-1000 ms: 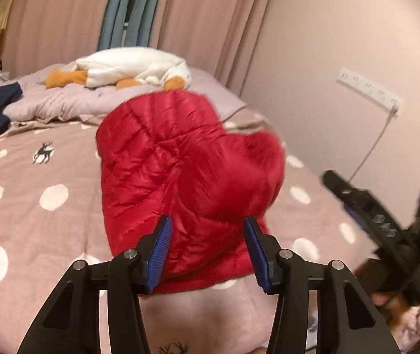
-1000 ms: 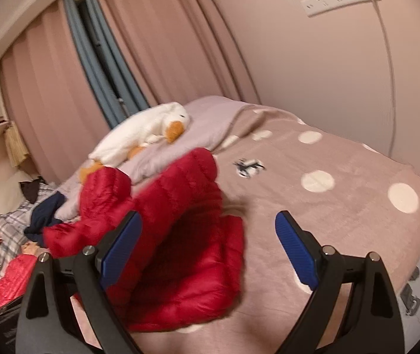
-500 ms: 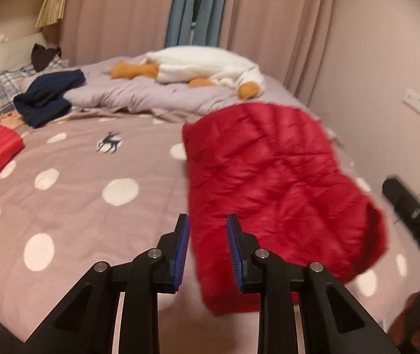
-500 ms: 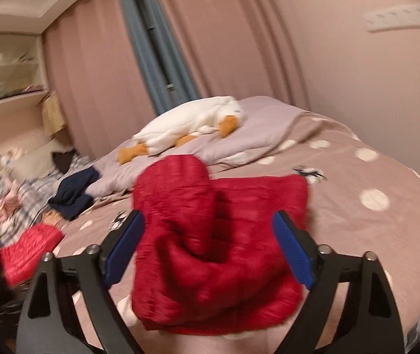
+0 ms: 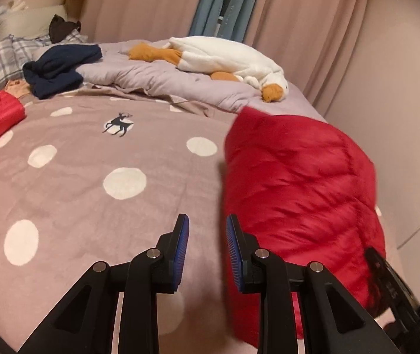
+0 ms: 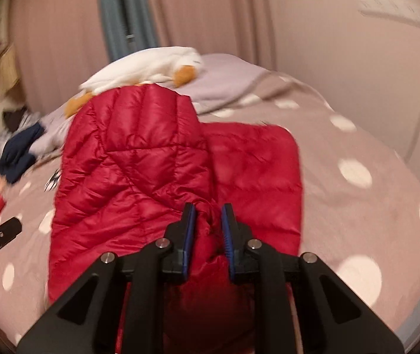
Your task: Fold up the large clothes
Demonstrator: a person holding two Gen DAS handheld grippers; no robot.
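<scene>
My right gripper (image 6: 207,230): pinching a bunched fold of the red puffer jacket (image 6: 156,159), which lies on the polka-dot bedspread (image 5: 91,194). My left gripper (image 5: 207,244): fingers narrowly parted, holding nothing, just left of the jacket. Plush goose (image 5: 227,56) lies beyond.

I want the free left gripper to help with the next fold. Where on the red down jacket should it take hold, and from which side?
Probably the near left edge of the red down jacket, approached low from the bare blanket side. That edge lies exposed beside the left gripper, whose jaws hold nothing, and the puffy quilting there looks pinchable. The right gripper already clamps bunched fabric at the near end.
</scene>
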